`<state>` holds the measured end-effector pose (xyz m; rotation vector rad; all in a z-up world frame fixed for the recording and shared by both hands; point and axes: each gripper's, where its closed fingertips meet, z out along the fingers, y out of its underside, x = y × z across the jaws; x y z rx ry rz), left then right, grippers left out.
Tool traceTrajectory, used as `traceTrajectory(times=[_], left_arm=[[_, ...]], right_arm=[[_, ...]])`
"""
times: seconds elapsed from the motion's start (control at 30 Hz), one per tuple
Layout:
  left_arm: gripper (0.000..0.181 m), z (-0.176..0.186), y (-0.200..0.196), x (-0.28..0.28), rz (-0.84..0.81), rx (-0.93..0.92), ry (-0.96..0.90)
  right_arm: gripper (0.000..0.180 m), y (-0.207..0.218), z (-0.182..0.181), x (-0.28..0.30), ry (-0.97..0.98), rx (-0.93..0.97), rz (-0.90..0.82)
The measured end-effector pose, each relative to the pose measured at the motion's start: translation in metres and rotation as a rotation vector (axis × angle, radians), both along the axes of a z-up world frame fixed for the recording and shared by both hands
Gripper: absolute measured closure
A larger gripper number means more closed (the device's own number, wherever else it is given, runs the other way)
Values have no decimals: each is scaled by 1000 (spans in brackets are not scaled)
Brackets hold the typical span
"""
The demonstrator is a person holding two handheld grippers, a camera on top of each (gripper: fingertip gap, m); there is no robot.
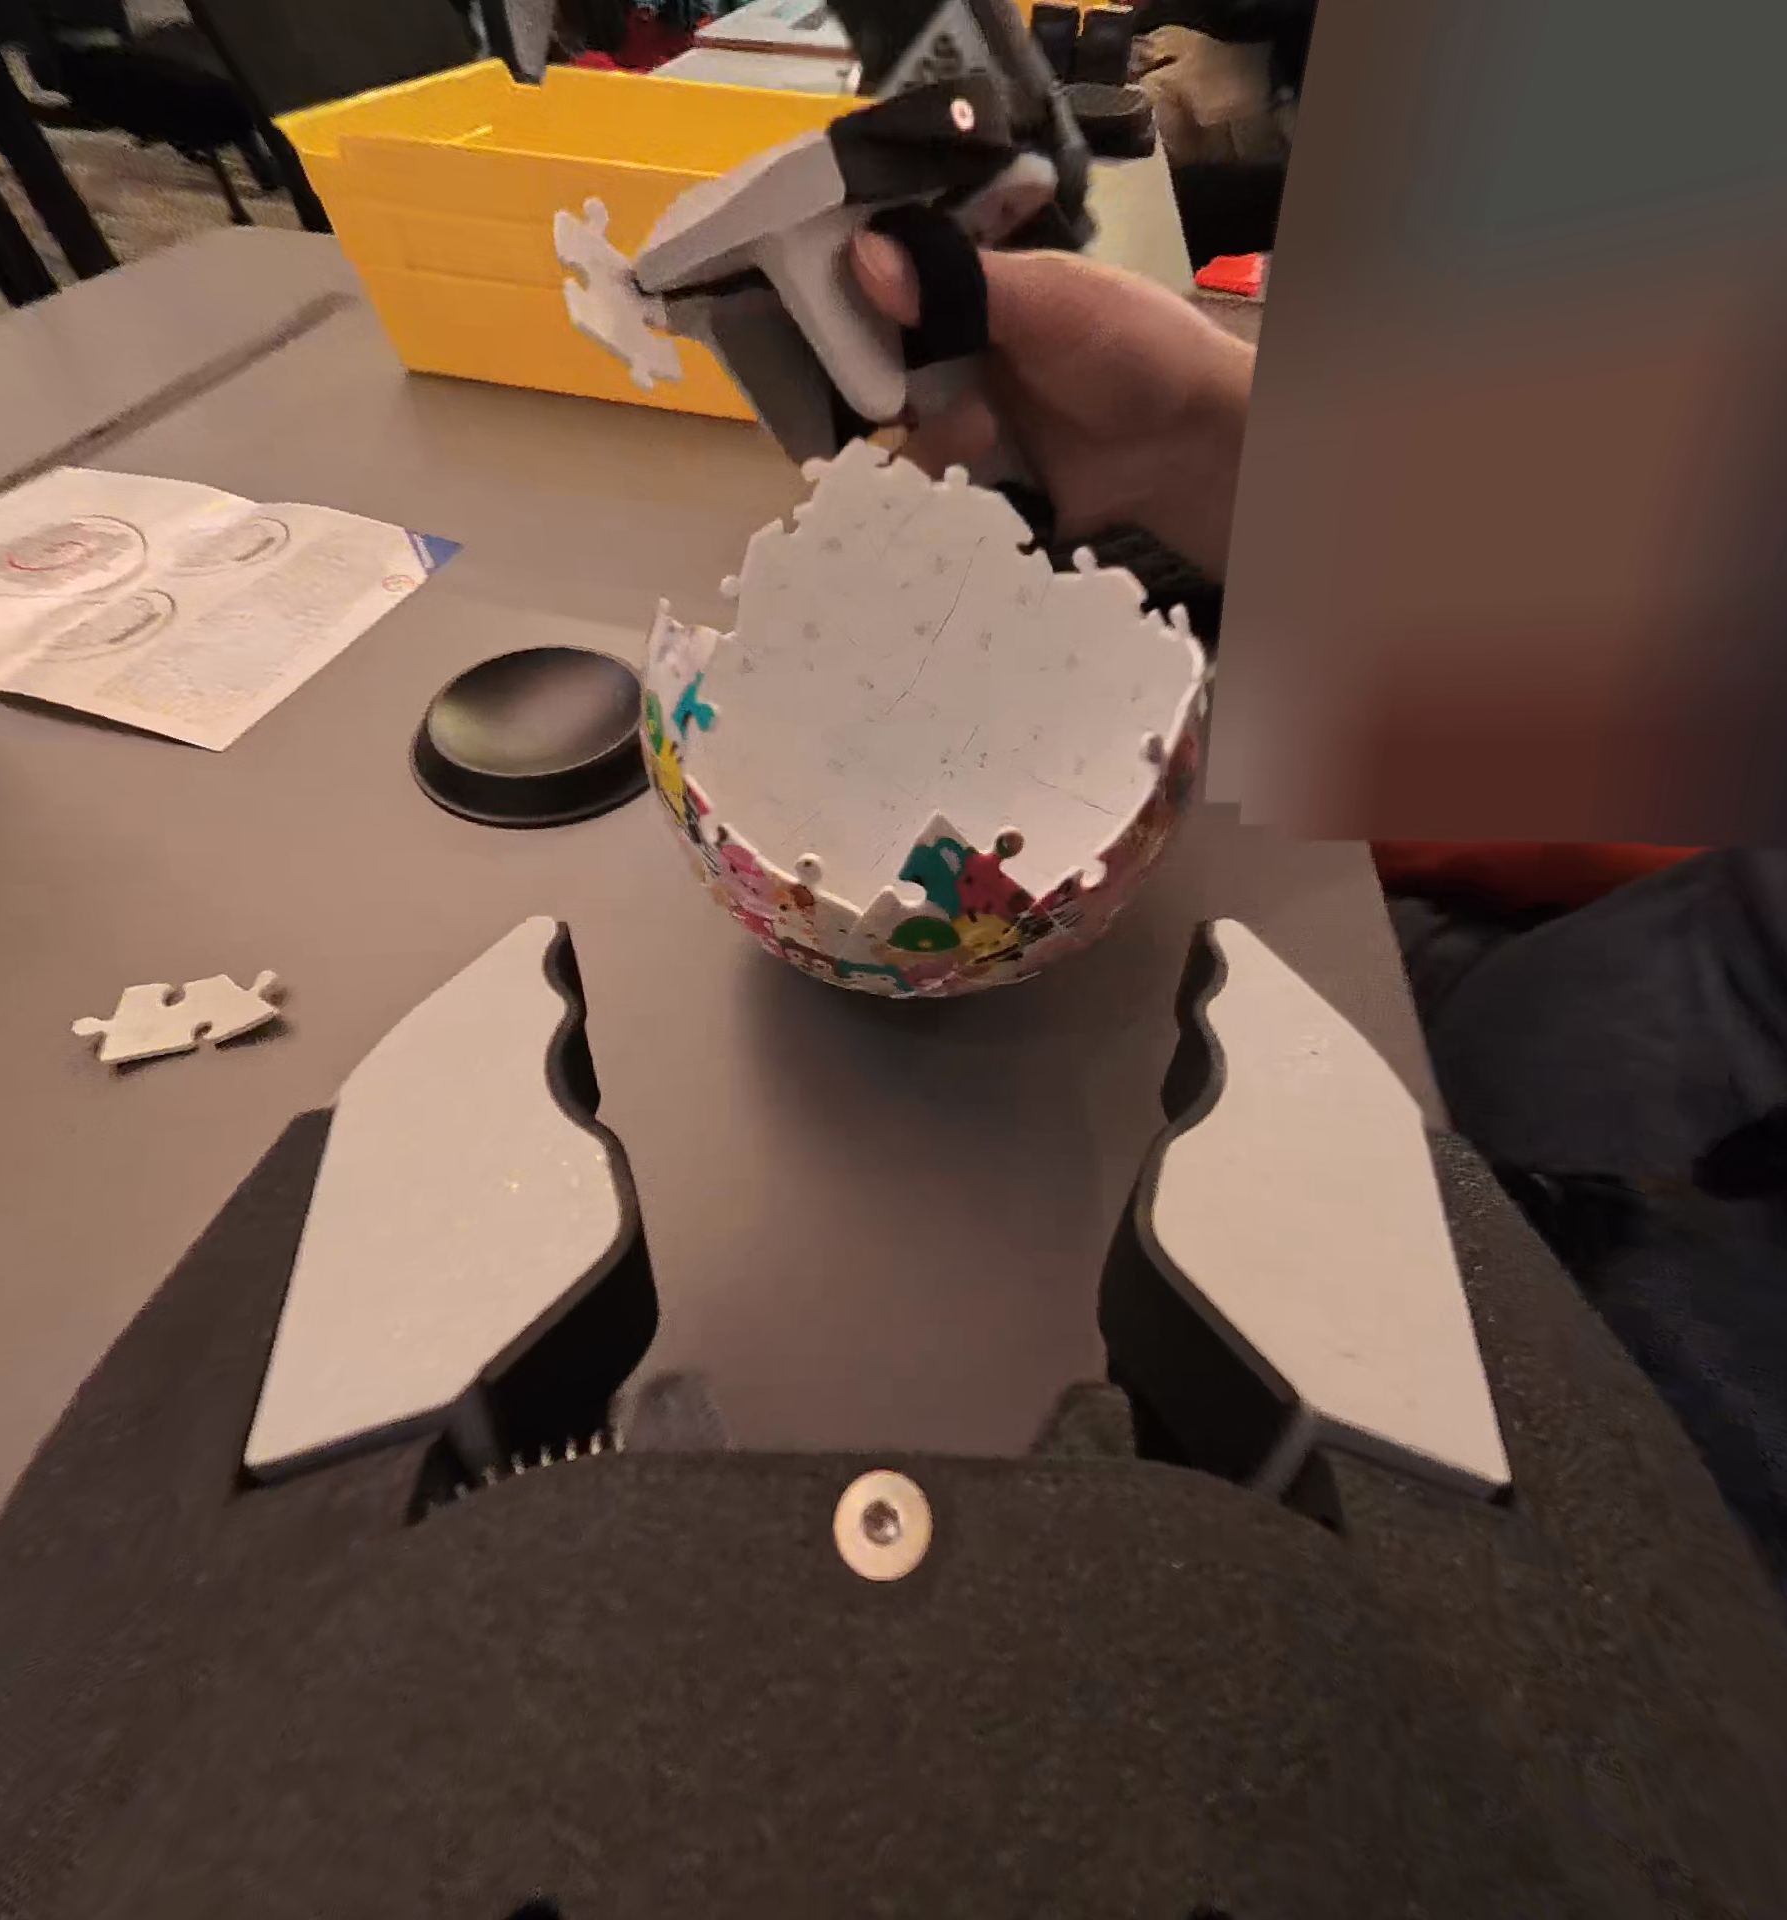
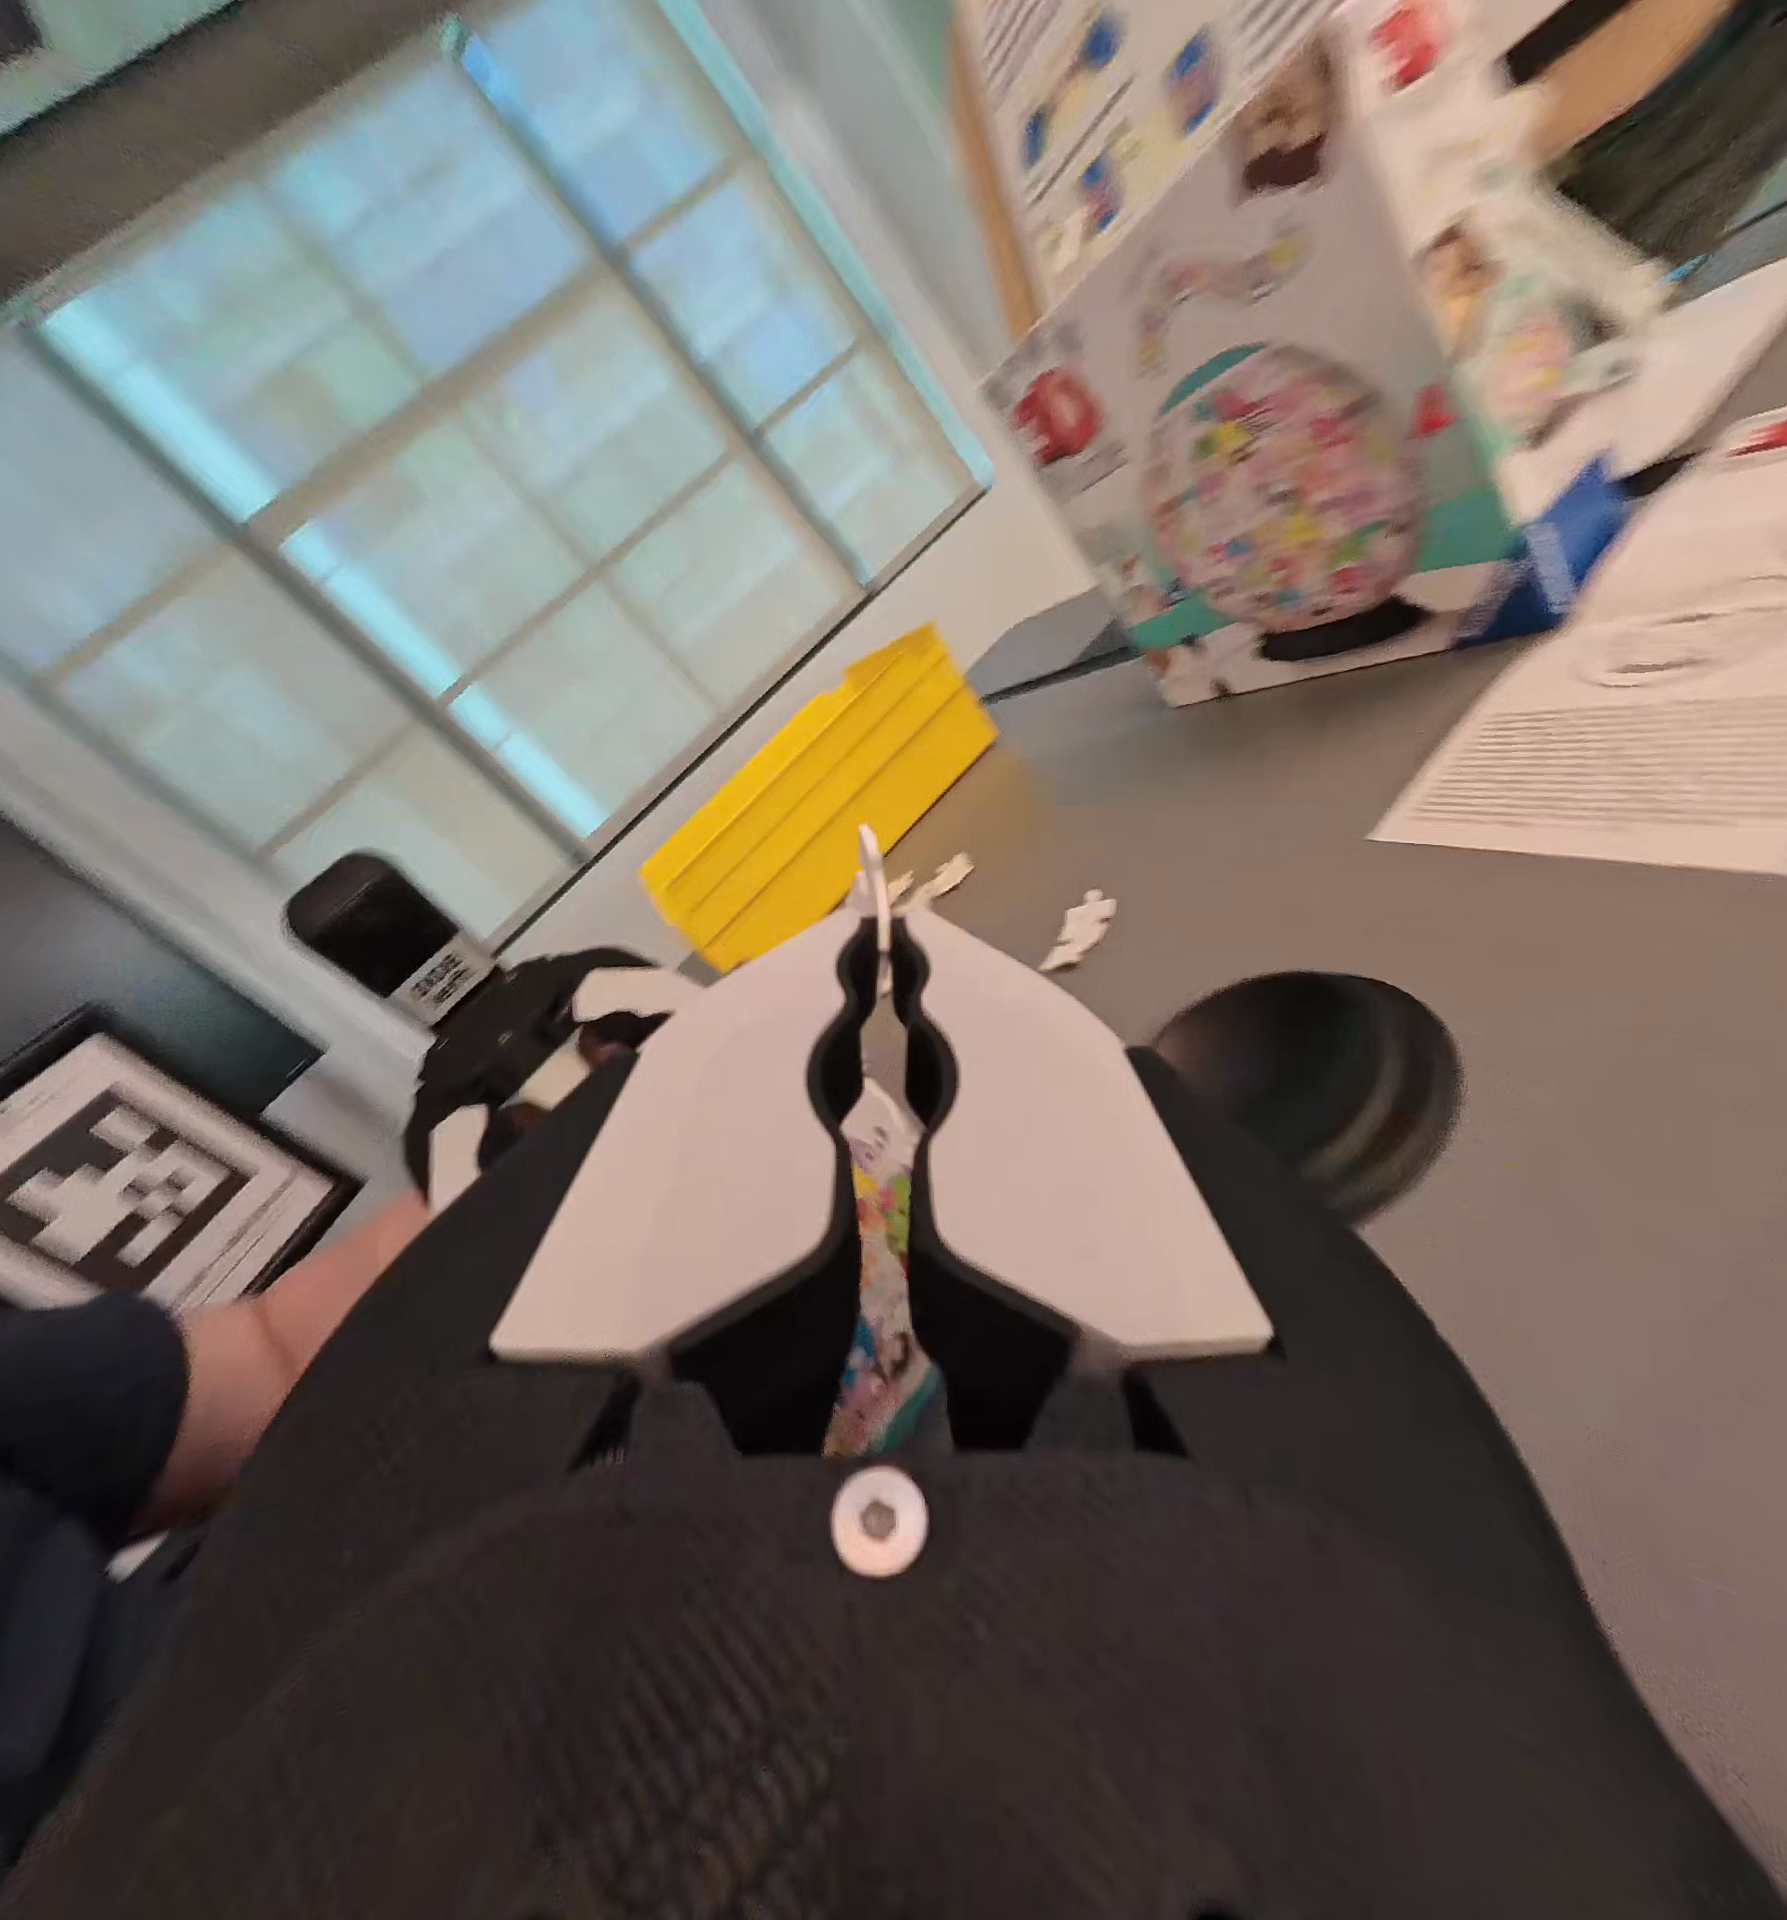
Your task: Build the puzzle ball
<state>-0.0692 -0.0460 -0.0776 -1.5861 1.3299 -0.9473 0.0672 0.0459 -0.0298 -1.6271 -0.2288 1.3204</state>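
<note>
We see a grey bench (image 1: 193, 883) filling the frame's middle, a yellow bin (image 1: 473, 239) at upper left, a window (image 2: 401, 416) behind. Our left tool (image 1: 884, 966) hangs spread wide and empty at the bottom; the half-built puzzle ball (image 1: 920, 748) sits at centre, just beyond its tips. Our right tool (image 2: 881, 935) is pinching a white puzzle piece (image 1: 608, 296), held above the ball at upper centre

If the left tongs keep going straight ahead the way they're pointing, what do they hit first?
Most likely the half-built puzzle ball, which sits on the table directly ahead of the open left tongs, roughly centred between the fingers. Nothing lies between them, though the remaining gap is hard to judge.
</note>
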Motion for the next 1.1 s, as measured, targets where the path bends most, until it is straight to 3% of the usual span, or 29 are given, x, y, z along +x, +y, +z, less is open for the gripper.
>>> traceTrajectory(times=[0.2,0.3,0.5,0.73,1.1], left_arm=[[74,-18,3,13,-34,-22,27],[72,-30,6,18,-42,9,83],[71,-41,5,25,-56,86,152],[81,-43,4,25,-64,11,155],[87,-54,0,28,-84,70,238]], right_arm=[[177,-18,-29,41,-328,71,-303],[177,-20,-36,48,-395,68,-390],[177,-27,-43,28,-490,70,-373],[177,-33,-52,18,-562,79,-368],[177,-37,-71,-1,-661,79,-341]])
